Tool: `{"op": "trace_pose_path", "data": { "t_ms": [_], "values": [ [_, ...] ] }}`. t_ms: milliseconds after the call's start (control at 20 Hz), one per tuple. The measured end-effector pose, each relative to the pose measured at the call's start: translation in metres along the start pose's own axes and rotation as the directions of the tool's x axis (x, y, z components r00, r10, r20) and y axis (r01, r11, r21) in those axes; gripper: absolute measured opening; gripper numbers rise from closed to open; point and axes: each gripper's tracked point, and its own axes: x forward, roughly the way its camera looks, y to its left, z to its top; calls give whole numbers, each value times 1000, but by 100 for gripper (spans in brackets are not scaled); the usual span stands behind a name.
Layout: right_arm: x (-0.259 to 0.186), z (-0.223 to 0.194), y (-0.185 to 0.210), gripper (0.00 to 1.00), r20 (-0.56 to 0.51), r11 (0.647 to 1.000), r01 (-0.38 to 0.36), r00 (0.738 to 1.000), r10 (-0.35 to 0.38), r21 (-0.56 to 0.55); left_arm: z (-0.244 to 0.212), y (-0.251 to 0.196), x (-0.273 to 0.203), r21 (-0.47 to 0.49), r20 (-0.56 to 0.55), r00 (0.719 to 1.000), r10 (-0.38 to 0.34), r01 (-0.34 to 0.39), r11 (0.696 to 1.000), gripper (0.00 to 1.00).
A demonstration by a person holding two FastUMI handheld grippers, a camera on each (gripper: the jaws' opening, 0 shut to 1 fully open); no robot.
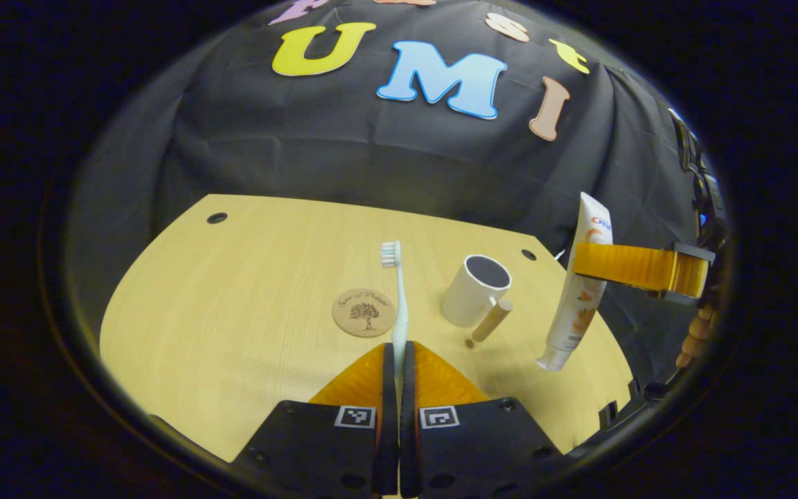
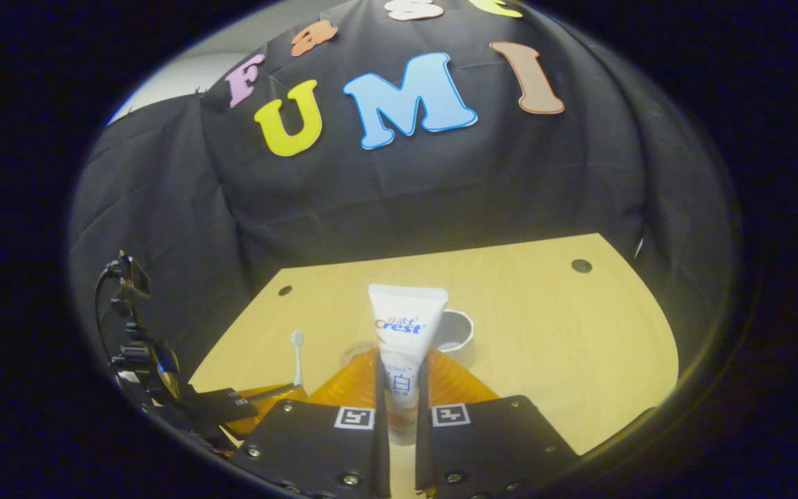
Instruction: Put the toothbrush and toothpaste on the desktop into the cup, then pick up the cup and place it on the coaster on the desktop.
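Pinching toothbrush (image 1: 400, 305) in left gripper (image 1: 398, 350), toothpaste (image 2: 404, 346) in right gripper (image 2: 402, 378)

toothbrush (image 1: 399, 305) upright, held | toothpaste (image 1: 577, 291) lifted, cap down | cup (image 1: 475, 290) empty beside coaster (image 1: 364, 312)

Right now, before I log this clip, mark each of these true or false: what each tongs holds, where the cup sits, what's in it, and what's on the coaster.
1. The left tongs are shut on the toothbrush. True.
2. The toothpaste lies flat on the desktop. False: the right tongs hold it upright in the air.
3. The cup stands on the coaster. False: it stands on the desktop beside the coaster.
4. The cup holds nothing yet. True.
5. The toothbrush already rests in the cup. False: it is in the left tongs.
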Motion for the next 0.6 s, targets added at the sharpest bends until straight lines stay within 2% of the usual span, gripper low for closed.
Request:
{"op": "trace_pose_path", "data": {
  "t_ms": [300, 600],
  "values": [
    [24, 33, -11, 15, 132, 998, 31, 991, -24, -50, 27, -9, 2, 26, 84, 996, 2, -4, 1000, 9],
    [57, 65, -31, 15, 222, 989, 96, 973, -69, -113, 55, -14, 12, 59, 152, 988, -1, -8, 998, 9]
  ]
}}
